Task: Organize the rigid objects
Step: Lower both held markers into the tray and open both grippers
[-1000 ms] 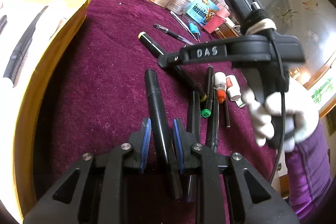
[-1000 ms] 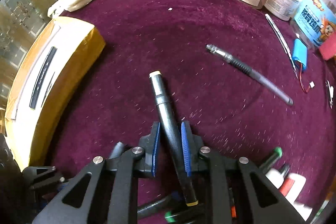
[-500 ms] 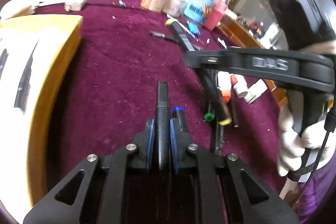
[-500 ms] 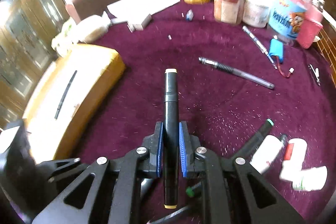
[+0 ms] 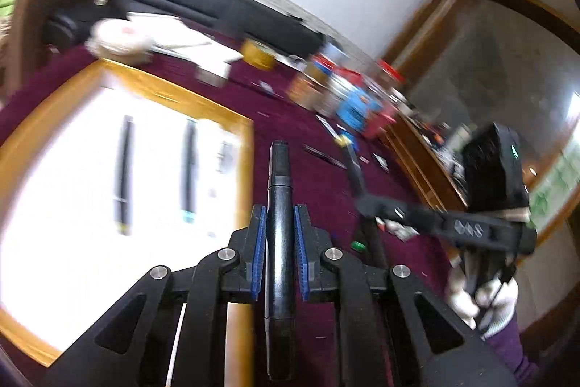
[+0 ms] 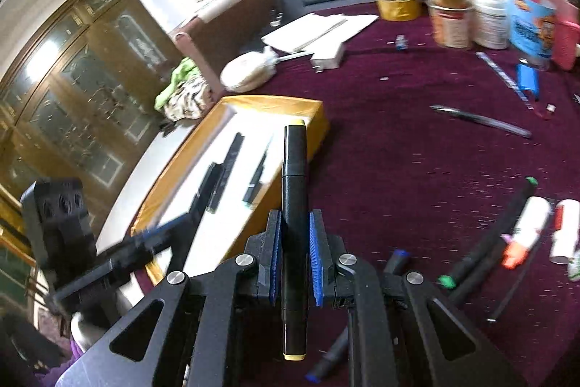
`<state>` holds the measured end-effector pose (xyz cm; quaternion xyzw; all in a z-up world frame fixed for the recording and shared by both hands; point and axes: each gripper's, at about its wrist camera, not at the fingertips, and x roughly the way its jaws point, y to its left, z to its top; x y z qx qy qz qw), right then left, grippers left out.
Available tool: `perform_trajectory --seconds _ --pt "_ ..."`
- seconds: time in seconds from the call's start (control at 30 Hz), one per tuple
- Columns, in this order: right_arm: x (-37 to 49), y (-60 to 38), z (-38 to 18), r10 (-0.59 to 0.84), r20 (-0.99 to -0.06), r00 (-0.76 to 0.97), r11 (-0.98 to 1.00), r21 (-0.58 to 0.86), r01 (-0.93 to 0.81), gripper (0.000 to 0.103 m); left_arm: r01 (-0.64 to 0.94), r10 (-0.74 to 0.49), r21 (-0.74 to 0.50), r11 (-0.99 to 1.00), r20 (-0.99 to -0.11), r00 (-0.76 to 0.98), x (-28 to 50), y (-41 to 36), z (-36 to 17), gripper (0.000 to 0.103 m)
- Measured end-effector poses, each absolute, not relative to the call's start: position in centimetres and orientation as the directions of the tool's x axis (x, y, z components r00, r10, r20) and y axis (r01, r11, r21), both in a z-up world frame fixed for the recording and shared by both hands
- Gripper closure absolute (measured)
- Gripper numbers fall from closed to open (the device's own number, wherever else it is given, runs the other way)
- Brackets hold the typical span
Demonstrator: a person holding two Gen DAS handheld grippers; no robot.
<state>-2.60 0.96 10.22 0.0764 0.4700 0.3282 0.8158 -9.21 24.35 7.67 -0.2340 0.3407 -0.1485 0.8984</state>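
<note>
The left claw (image 5: 279,234) is clamped narrow on a black marker (image 5: 278,242), blue pads pressing both sides of the barrel, which runs straight out along the fingers with its dark tip forward; the claw points somewhat downward, over the edge of a yellow-rimmed box (image 5: 246,147) with a white floor. The right claw (image 6: 293,242) is likewise closed tight on a yellow-capped marker (image 6: 294,205), a black barrel with a yellow cap at each end, held lengthwise between the pads and raised clear of the bench (image 6: 398,169), pointing down toward the box's near corner. In the left wrist view the right claw is seen from the side, gripped by a white-gloved hand (image 5: 482,296) with a purple sleeve below it. Inside the box two dark pens (image 5: 123,176) show clearly in the left view, with a third blurred one beside them; the right view shows about three. On the maroon bench cloth to the right lie several loose markers (image 6: 489,242), one green-capped, one blue-capped, one with an orange cap, plus two white tubes; the exact number in the pile cannot be told. Farther off lies one slim pen (image 6: 482,122), then a tape roll (image 6: 398,6) and a cluster of jars (image 6: 489,17) at the bench's far edge.
</note>
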Motion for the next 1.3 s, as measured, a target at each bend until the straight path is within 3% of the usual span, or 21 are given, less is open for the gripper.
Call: perform_trajectory --seconds 0.2,0.57,1.1,1.3 --pt "-2.4 6.1 8.8 0.663 -0.702 0.260 0.722 0.509 -0.468 0.090 -0.027 -0.307 -0.473 0.881 -0.613 0.728 -6.6 30.8 6.9 0.090" --pt "1.9 14.6 5.2 0.631 -0.749 0.202 0.751 0.526 -0.398 0.090 -0.155 -0.259 -0.462 0.873 -0.709 0.656 -0.9 34.9 3.1 0.090" --pt "6.1 18.0 2.4 0.502 -0.829 0.245 0.851 0.424 -0.310 0.088 -0.166 -0.302 -0.521 0.837 -0.694 0.654 0.4 35.9 2.4 0.089" --pt "4.6 16.0 5.4 0.517 -0.793 0.322 0.840 0.398 -0.368 0.081 -0.143 -0.314 -0.547 0.825 -0.653 0.689 -1.9 35.2 5.0 0.076"
